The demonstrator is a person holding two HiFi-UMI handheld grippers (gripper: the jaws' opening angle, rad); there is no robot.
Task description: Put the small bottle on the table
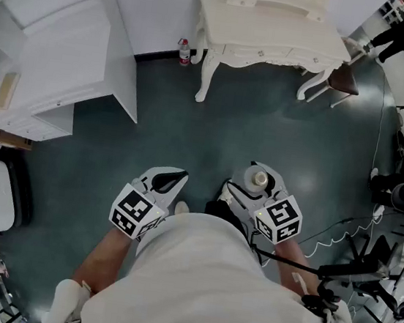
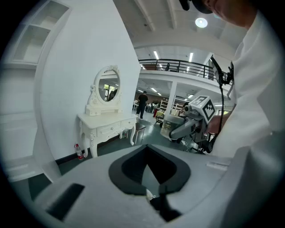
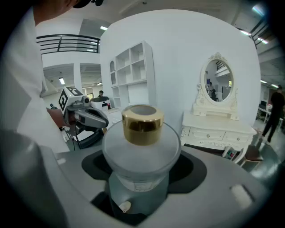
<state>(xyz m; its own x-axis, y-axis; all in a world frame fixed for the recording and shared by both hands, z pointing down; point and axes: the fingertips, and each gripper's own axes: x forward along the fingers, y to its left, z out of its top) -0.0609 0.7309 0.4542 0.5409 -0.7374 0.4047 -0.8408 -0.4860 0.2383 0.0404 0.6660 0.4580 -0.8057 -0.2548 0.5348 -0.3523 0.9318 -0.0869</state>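
A small frosted bottle (image 3: pixel 141 147) with a gold cap stands upright between the jaws of my right gripper (image 3: pixel 142 153), which is shut on its body. In the head view the bottle (image 1: pixel 260 179) and right gripper (image 1: pixel 260 175) are held over the dark floor, close to the person's body. The white dressing table (image 1: pixel 271 32) with an oval mirror (image 3: pixel 218 82) stands against the far wall, well ahead of both grippers. My left gripper (image 1: pixel 168 181) hangs beside the right one, jaws together and nothing in them. The left gripper view shows the table (image 2: pixel 107 125) at left and the bottle (image 2: pixel 171 125) at right.
A white shelf unit (image 1: pixel 61 50) fills the left side. A red-capped drink bottle (image 1: pixel 184 51) stands on the floor by the table's left leg. A chair (image 1: pixel 343 80) sits at the table's right. Cables and stands (image 1: pixel 368 245) crowd the right edge.
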